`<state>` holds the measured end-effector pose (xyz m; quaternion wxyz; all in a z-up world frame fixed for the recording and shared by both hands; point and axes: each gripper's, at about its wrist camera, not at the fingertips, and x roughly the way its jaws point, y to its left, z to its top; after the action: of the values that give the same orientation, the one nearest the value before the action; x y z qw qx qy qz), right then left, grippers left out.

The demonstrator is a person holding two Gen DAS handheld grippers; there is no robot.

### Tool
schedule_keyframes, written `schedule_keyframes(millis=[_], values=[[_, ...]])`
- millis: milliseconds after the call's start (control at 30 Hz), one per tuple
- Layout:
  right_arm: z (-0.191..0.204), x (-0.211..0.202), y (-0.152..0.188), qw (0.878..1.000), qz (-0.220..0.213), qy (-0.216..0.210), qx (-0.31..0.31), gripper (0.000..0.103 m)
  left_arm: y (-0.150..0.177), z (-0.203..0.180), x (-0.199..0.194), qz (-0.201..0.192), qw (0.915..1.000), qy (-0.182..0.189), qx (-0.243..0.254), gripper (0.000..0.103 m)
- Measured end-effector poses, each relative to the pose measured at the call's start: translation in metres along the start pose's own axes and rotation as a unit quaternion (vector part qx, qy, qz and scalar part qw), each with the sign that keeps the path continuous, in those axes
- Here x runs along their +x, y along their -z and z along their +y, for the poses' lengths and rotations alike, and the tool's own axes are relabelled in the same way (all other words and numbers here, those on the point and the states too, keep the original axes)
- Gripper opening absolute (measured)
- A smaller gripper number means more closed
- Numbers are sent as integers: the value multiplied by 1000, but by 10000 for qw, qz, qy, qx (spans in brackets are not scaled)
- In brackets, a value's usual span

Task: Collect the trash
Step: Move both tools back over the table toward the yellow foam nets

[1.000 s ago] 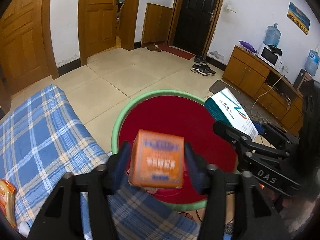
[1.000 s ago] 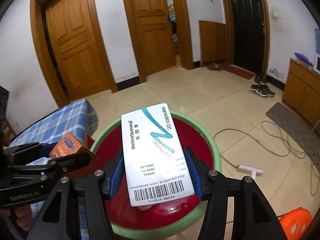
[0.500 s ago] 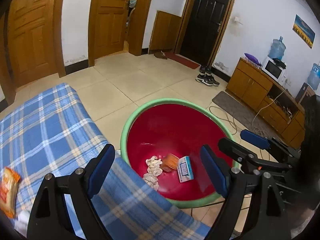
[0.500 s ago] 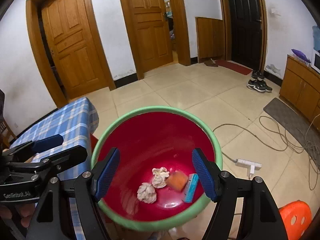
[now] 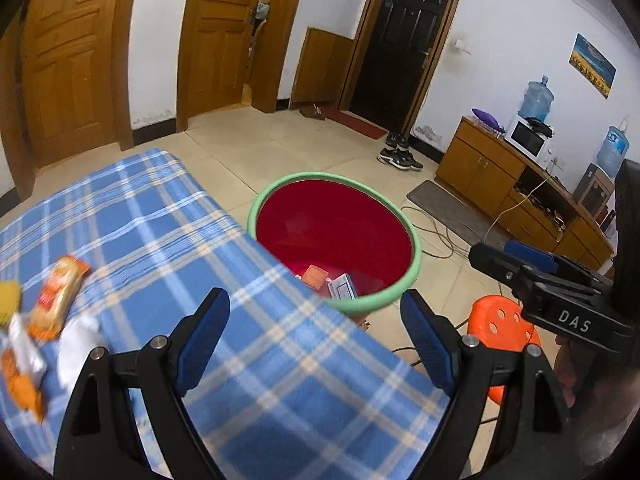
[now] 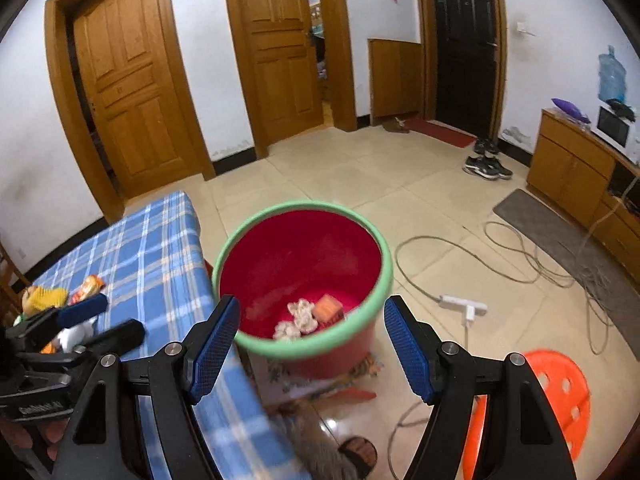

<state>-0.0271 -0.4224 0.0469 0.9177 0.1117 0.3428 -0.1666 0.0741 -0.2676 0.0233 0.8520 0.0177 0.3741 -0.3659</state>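
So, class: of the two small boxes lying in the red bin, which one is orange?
The orange box sits left of the white-and-blue box at the bottom of the red bin, nearer the crumpled tissues.

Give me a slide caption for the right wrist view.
Open right gripper above the green-rimmed red plastic bin holding crumpled tissues and an orange box.
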Motion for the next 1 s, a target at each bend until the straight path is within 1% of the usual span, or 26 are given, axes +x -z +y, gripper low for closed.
schedule_keyframes(millis=[67, 200, 300, 367, 467, 567, 633, 667, 767, 800, 1000], values=[[5, -10, 10, 10000, 2, 72, -14, 75, 11, -1, -13, -13, 10000, -3, 50, 86], [12, -23, 25, 9999, 74, 69, 57, 75, 23, 3, -31, -87, 9999, -34, 68, 86], [17, -29, 30, 9999, 65, 81, 91, 75, 29, 12, -42, -185, 9997, -129, -42, 86], [22, -31, 32, 10000, 67, 12, 55, 75, 31, 17, -47, -206, 9995, -173, -143, 86], [33, -32, 34, 10000, 55, -48, -45, 75, 37, 28, -55, -227, 9990, -354, -158, 86], [45, -31, 33, 9998, 5, -197, -99, 75, 44, 45, -73, -313, 9978, -511, -293, 86], [61, -29, 31, 9992, -70, -354, -162, 76, 49, 60, -89, -383, 9959, -728, -374, 86], [68, -28, 30, 9988, -101, -436, -194, 76, 54, 72, -101, -442, 9938, -917, -447, 86], [105, -22, 28, 9958, -181, -822, -370, 76, 65, 100, -129, -620, 9872, -1288, -703, 86], [117, -20, 28, 9944, -172, -944, -446, 76, 70, 114, -142, -692, 9829, -1466, -871, 86], [196, -10, 30, 9811, -49, -1664, -992, 76, 95, 168, -192, -896, 9633, -2019, -1526, 86]])
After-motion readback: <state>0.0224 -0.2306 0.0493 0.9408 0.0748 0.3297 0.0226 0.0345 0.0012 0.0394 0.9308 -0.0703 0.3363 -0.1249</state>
